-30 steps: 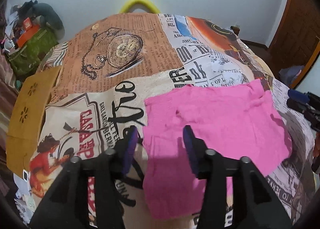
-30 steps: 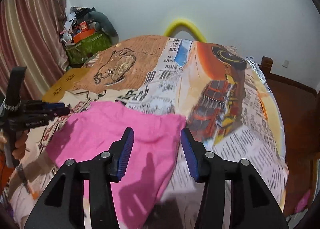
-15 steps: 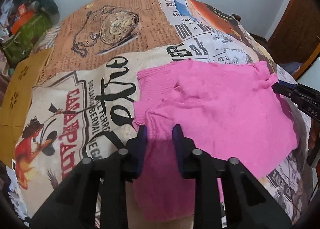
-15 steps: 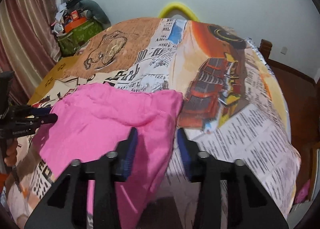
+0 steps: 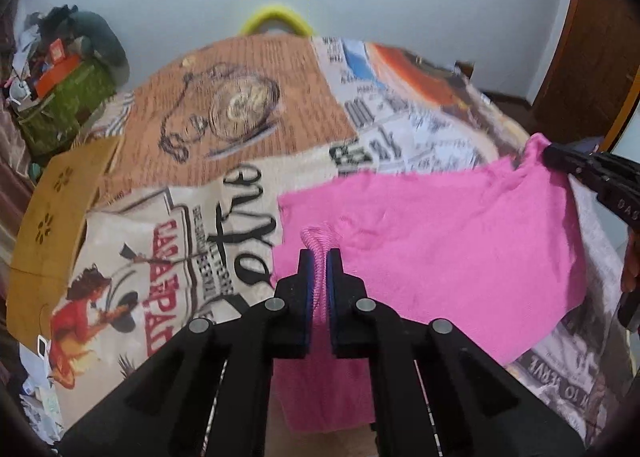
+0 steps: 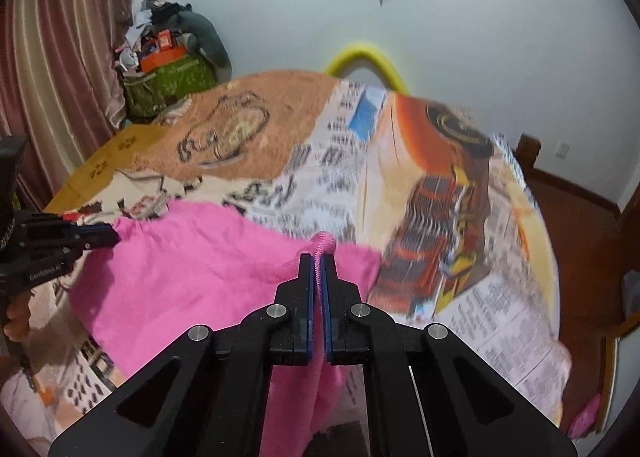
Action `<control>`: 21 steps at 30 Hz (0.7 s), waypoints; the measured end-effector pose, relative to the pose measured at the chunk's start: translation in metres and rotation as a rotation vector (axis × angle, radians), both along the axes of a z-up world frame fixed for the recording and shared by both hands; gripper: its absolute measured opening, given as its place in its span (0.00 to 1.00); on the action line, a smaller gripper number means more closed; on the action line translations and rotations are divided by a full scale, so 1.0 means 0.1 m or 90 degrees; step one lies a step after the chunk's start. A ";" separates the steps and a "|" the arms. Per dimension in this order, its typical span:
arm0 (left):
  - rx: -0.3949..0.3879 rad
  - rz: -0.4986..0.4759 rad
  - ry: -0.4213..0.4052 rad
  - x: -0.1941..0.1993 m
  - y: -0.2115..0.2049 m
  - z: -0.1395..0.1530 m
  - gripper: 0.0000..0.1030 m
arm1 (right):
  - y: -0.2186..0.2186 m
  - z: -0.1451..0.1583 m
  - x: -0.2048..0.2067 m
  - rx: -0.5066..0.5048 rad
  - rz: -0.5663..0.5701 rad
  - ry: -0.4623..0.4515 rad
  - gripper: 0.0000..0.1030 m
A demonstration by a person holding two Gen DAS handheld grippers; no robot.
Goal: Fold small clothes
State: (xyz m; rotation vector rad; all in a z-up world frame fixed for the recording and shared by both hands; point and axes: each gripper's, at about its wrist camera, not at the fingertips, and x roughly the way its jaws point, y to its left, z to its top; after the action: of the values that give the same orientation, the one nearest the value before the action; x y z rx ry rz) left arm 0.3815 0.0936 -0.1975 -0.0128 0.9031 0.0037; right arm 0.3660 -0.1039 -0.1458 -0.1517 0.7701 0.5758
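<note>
Here the pink garment (image 5: 440,241) lies spread on a bed covered by a printed bedspread (image 5: 240,129), toward the near edge of the bed, with its near part hanging over that edge. The left gripper (image 5: 319,257) has just been closing, and its jaws now stand together on a pinched ridge of the pink cloth at the garment's left side; the ribbed fold bulges up between the blue pads. The right gripper (image 6: 319,257) has also just been closing and is likewise clamped on a bunched fold of the same garment, at its right side, where the cloth meets the part of the bedspread printed with an orange truck (image 6: 440,217).

Each camera sees the other tool at the edge of its view: in the left wrist view the right gripper's black tip grips the far right corner of the cloth, and in the right wrist view the left gripper's tip holds the far left corner, with part of a hand (image 6: 18,317) on its handle.

The cloth between the two grips is fairly flat, with soft creases near each pinch. Farther off on the bedspread is a pocket-watch drawing (image 5: 236,105) on a brown panel. Beyond the bed stand a pale wall, a yellow curved bar (image 5: 276,17), and at the far left a green bag (image 6: 168,85) piled with clutter beside a striped curtain (image 6: 60,57). The background is blurred in both views.
</note>
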 end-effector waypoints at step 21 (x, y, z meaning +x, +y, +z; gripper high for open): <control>0.033 0.049 0.061 0.22 0.22 -0.50 0.08 | 0.26 -0.48 0.43 -0.090 -0.006 0.017 0.03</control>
State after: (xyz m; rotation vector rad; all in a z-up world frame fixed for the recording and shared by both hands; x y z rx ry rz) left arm 0.4030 0.1153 -0.2477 0.0013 0.9981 0.1008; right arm 0.4087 -0.0782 -0.1935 -0.2702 0.8374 0.5149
